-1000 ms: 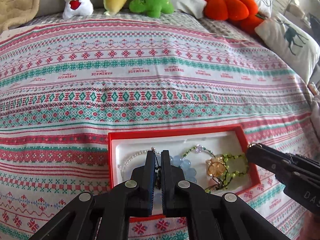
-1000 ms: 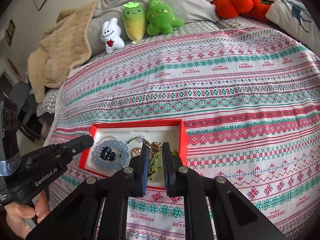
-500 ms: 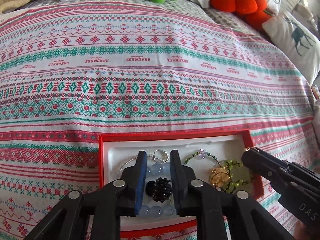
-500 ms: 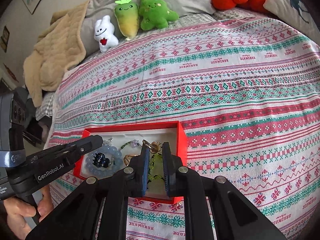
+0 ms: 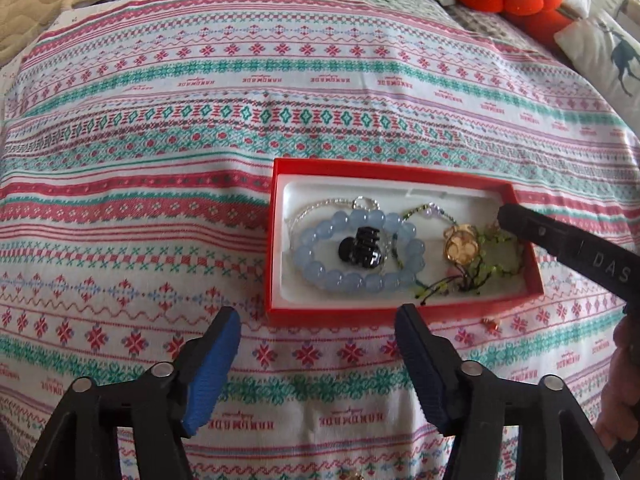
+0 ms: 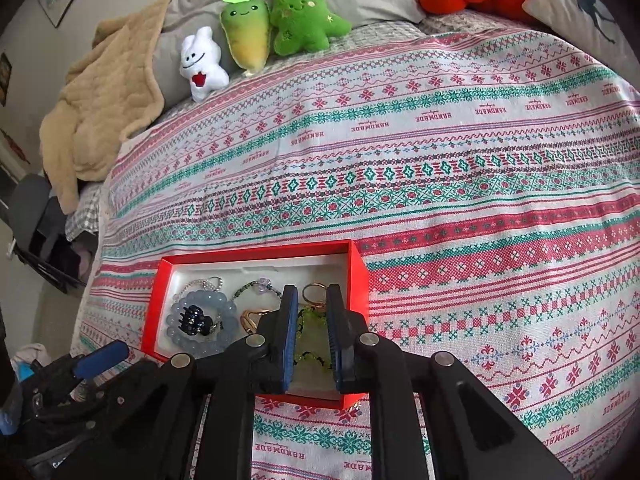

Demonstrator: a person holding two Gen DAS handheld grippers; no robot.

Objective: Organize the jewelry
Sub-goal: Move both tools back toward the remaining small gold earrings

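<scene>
On the patterned bedspread (image 5: pixel 320 92), the red box (image 5: pixel 276 240) holds a black hair clip (image 5: pixel 360 247) at its 9 o'clock end. The left gripper (image 5: pixel 316 320), jaws just opened and empty, should retreat straight; the right gripper (image 6: pixel 312 336) has jaws slightly apart over the green bracelet (image 6: pixel 310 318).

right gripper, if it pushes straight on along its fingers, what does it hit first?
Probably the green bracelet in the red box: it lies right between and ahead of the right gripper fingers, near the box's right end. The gold ring sits just beyond. Depth is unclear, so contact order is a guess.
</scene>
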